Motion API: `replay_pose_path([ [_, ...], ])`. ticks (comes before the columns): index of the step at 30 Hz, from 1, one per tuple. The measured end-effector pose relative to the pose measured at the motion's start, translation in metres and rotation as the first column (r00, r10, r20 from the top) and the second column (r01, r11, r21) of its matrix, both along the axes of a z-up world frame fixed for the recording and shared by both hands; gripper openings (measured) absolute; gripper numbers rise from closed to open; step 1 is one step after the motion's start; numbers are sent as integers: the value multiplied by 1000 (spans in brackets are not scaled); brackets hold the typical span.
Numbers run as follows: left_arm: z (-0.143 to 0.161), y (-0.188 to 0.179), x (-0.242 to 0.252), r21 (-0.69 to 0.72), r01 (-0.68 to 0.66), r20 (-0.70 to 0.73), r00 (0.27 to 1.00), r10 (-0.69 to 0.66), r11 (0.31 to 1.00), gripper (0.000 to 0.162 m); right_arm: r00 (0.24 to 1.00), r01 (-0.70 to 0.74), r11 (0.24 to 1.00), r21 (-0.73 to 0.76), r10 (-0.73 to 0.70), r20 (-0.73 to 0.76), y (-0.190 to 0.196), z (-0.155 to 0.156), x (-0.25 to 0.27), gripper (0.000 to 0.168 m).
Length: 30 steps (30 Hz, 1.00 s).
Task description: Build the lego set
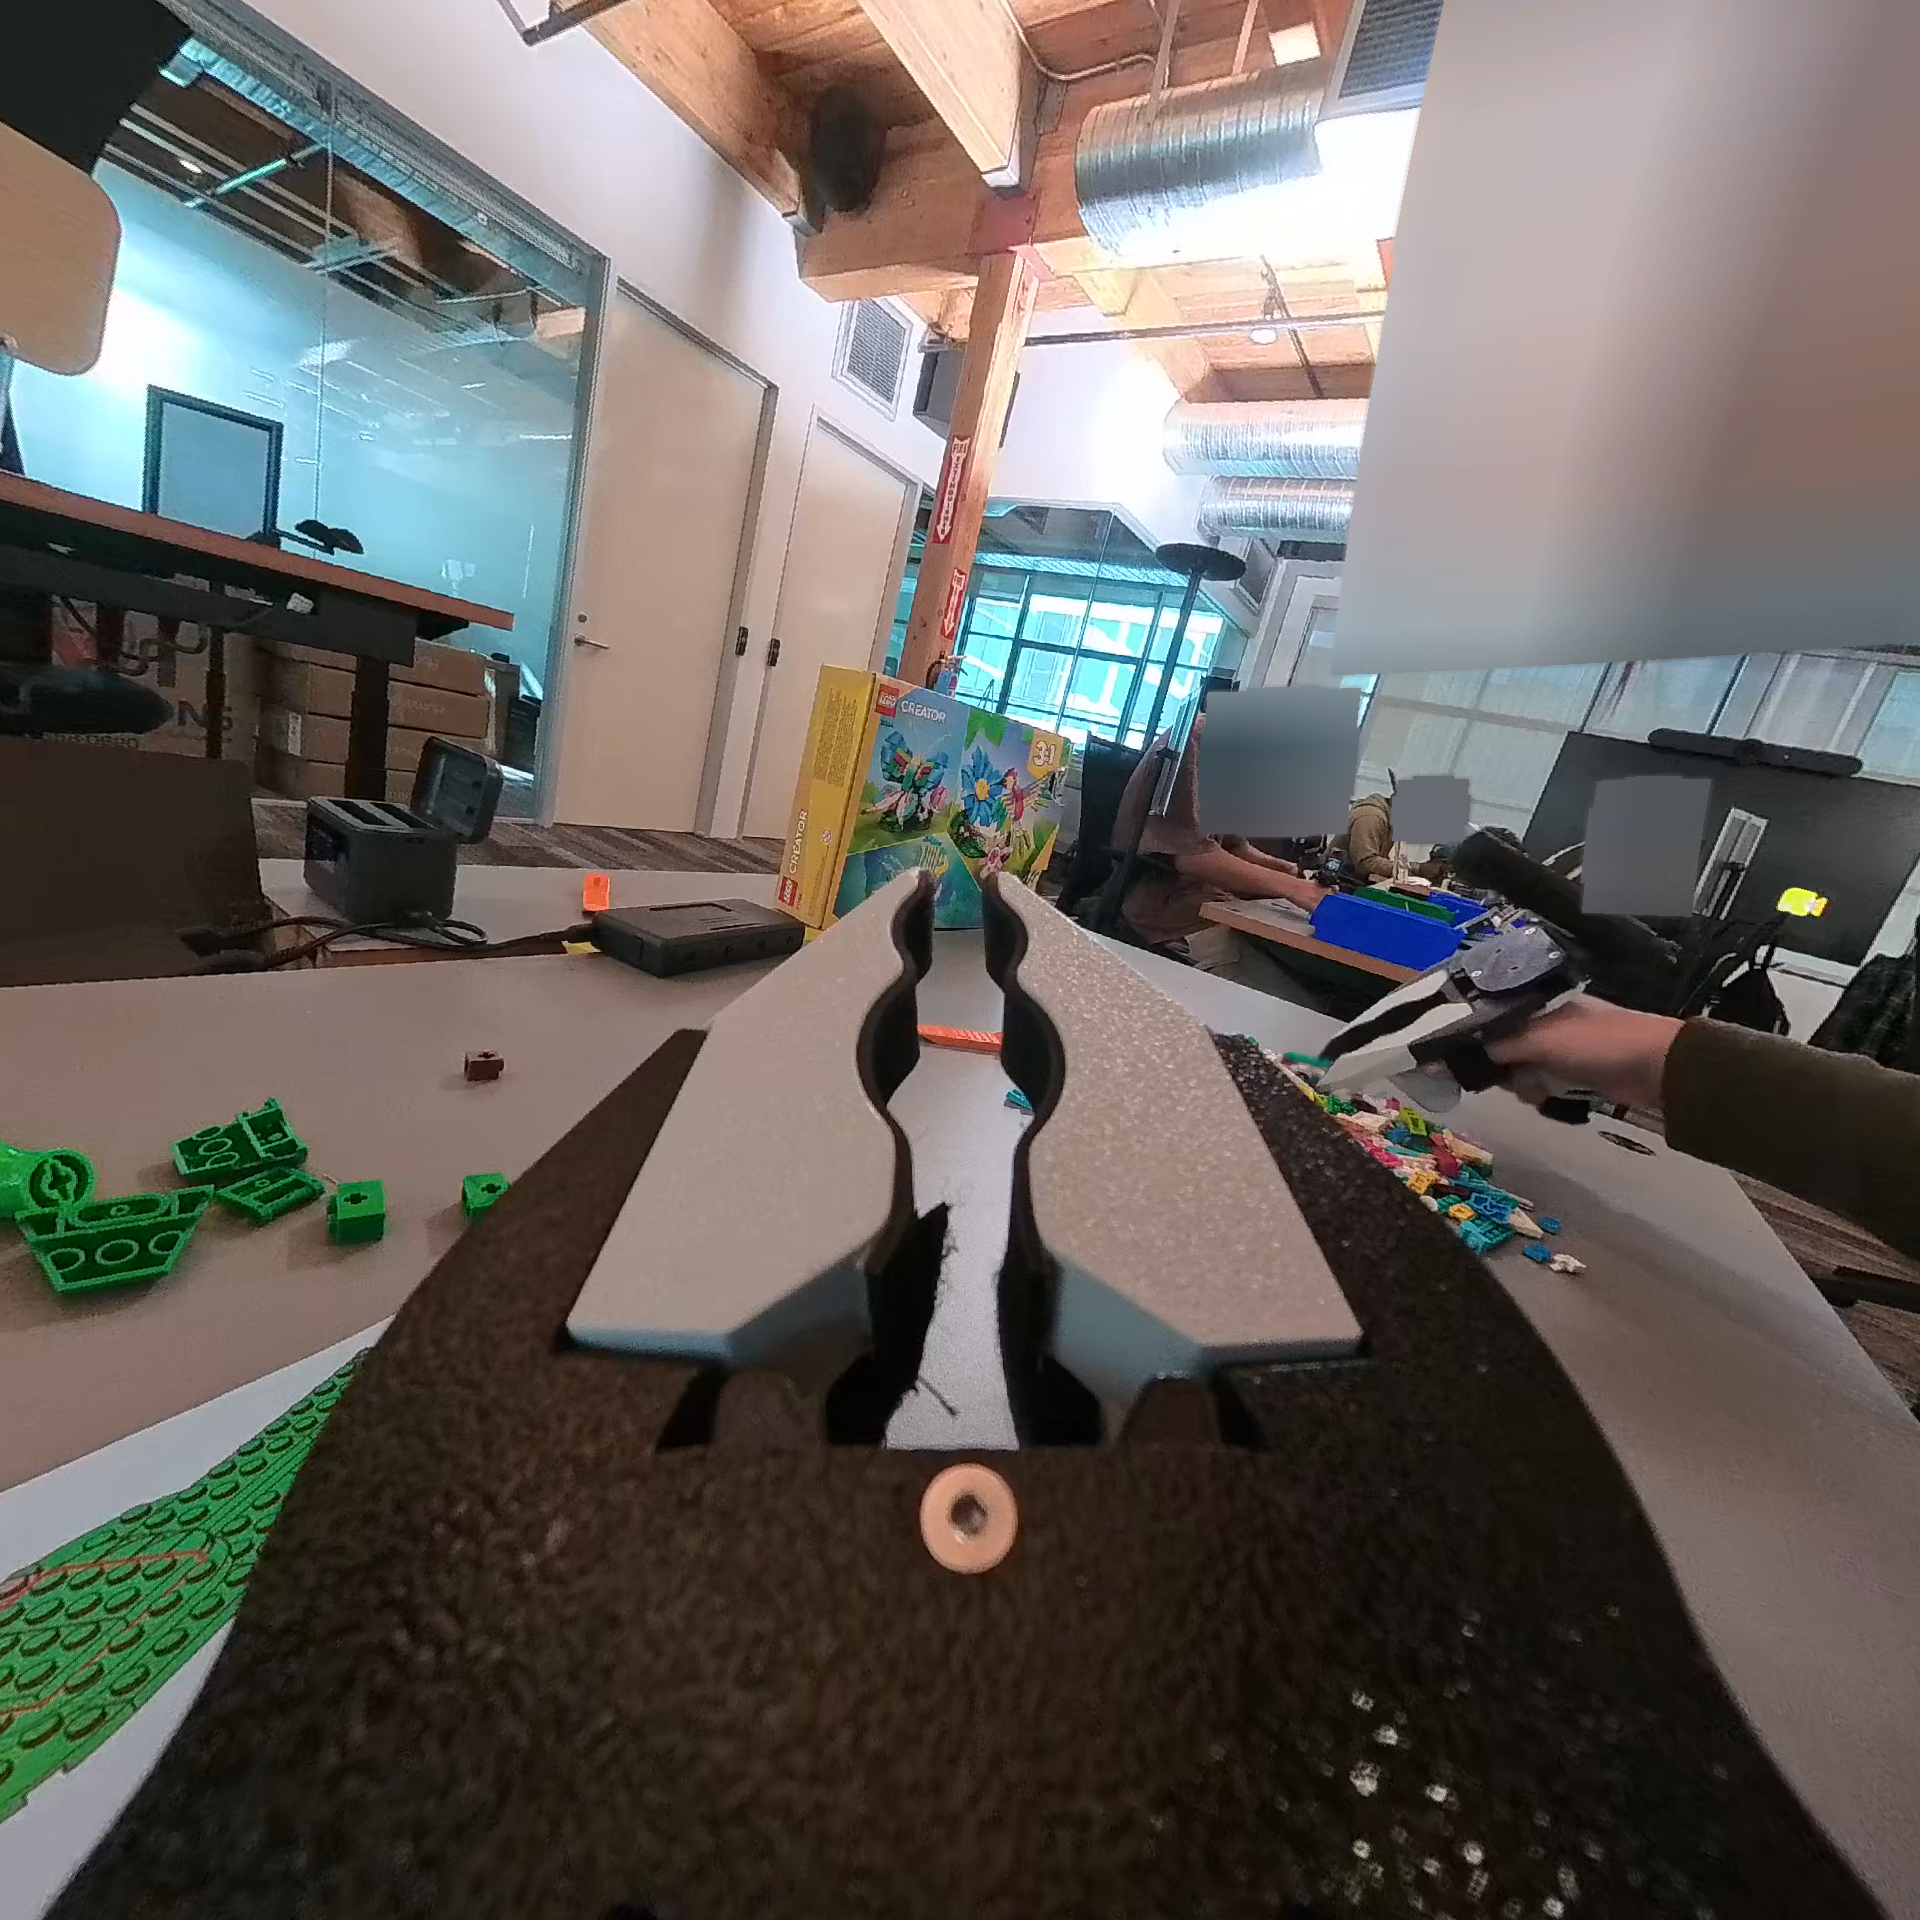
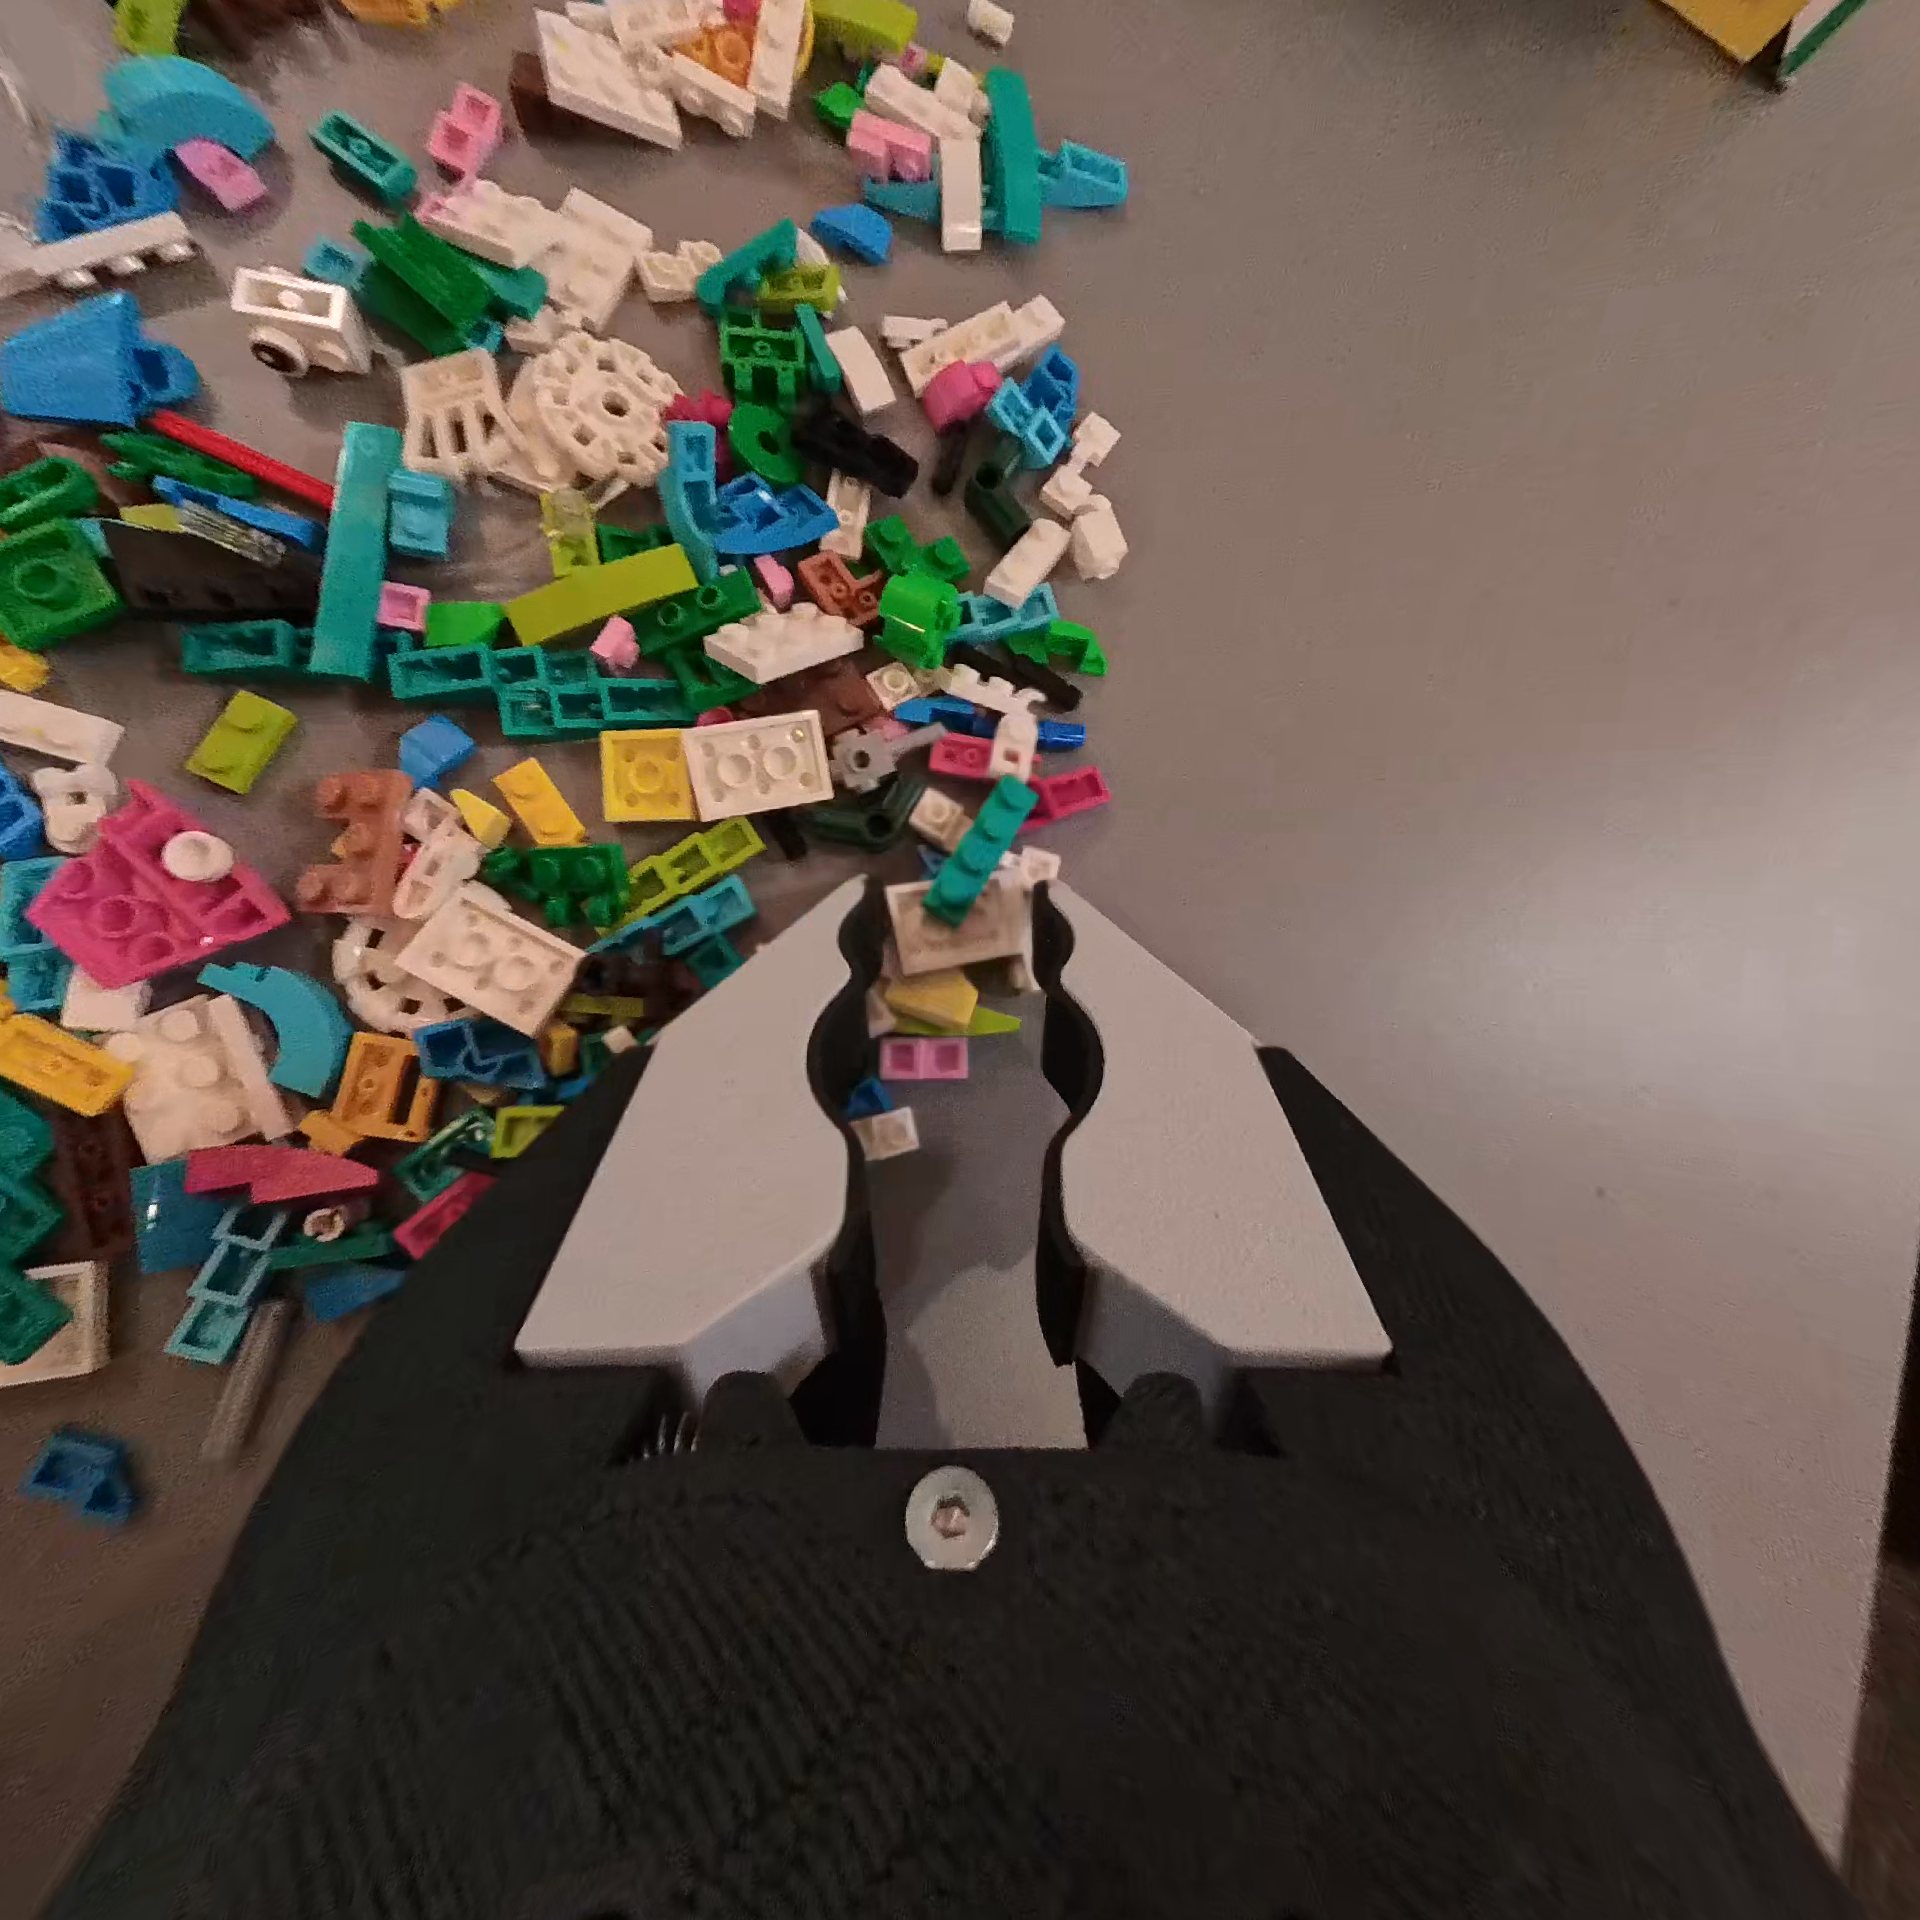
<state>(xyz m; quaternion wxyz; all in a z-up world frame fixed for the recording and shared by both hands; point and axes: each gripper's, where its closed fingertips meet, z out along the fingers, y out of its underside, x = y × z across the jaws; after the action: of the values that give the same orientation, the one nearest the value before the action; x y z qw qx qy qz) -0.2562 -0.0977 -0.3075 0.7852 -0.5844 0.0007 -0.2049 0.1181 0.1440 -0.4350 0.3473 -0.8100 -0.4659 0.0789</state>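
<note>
Right grey-fingered black gripper (image 2: pixel 951 904): jaws partly open, tips down at the near edge of the pile of mixed coloured plastic Lego pieces (image 2: pixel 520 582) on the grey table (image 2: pixel 1507 727). A white plate and a teal studded strip (image 2: pixel 982 850) sit between the tips; cannot tell if gripped. Left gripper (image 1: pixel 956 894): narrow gap, empty, held above the table, with loose green Lego pieces (image 1: pixel 156 1195) to its left.

Left gripper (image 1: pixel 956 894), fingers narrowly apart and empty, points at twelve o'clock toward a set box (image 1: pixel 925 800) on the grey table (image 1: pixel 260 1039). Green pieces (image 1: pixel 166 1195) lie at nine o'clock; the right gripper (image 1: pixel 1340 1060) meets a multicoloured brick pile (image 1: pixel 1455 1174) at three o'clock.
</note>
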Motion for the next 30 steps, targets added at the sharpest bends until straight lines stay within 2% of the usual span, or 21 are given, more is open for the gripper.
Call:
replay_pose_path([
  [3, 0, 0, 0, 0, 0, -1, 1000, 0, 1000, 7, 999, 27, 999, 33, -25, -34, 8, 8, 0, 26],
  [7, 0, 0, 1, 0, 1, -3, 1000, -1, 1000, 7, 988, -45, 999, -7, 43, -150, 2, 14, -26, 28],
  [13, 0, 0, 1, 1, 1, -5, 1000, -1, 1000, 7, 995, -45, 998, 39, 48, -83, 16, 10, -42, 27],
  [16, 0, 0, 1, 1, 1, -4, 1000, -1, 1000, 7, 983, -61, 997, 47, 68, -173, 15, 23, -61, 27],
  [20, 0, 0, 0, 1, 1, -2, 1000, -1, 1000, 7, 989, -107, 994, 34, 110, -100, 14, 8, -75, 28],
  [24, 0, 0, 0, 2, 2, -2, 1000, -2, 1000, 7, 997, -36, 997, 62, 40, -64, 35, 5, -76, 28],
  [30, 0, 0, 0, 1, 3, 0, 1000, -3, 1000, 7, 990, 21, 1000, 2, -20, -143, 49, 14, -65, 29],
])
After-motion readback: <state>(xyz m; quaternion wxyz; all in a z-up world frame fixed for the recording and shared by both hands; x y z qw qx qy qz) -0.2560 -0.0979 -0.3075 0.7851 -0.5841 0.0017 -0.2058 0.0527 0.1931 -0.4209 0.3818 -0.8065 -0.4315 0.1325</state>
